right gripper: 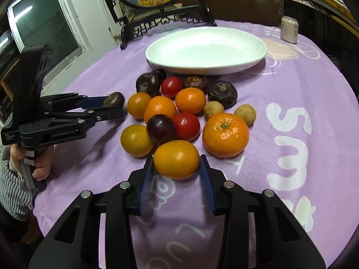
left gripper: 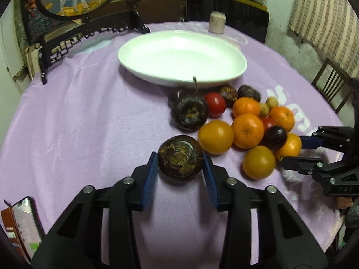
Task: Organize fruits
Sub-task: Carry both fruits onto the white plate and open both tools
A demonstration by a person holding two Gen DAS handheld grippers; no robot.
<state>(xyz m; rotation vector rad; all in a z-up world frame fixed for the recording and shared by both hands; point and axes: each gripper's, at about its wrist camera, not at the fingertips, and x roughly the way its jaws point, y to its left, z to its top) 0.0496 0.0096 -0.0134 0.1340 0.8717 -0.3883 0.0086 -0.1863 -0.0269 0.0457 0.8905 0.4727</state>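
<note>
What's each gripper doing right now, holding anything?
Left gripper: closed on a dark brown, round water chestnut.
Right gripper: jaws around a smooth yellow-orange fruit; firm grip cannot be told.

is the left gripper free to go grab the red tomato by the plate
Probably not yet. The left gripper is shut on a dark round fruit, so it has no free grip. The red tomato also sits wedged between a dark fruit with a stem and an orange.

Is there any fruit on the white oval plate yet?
No, the white oval plate holds nothing; the fruits all lie on the purple tablecloth in front of it.
</note>
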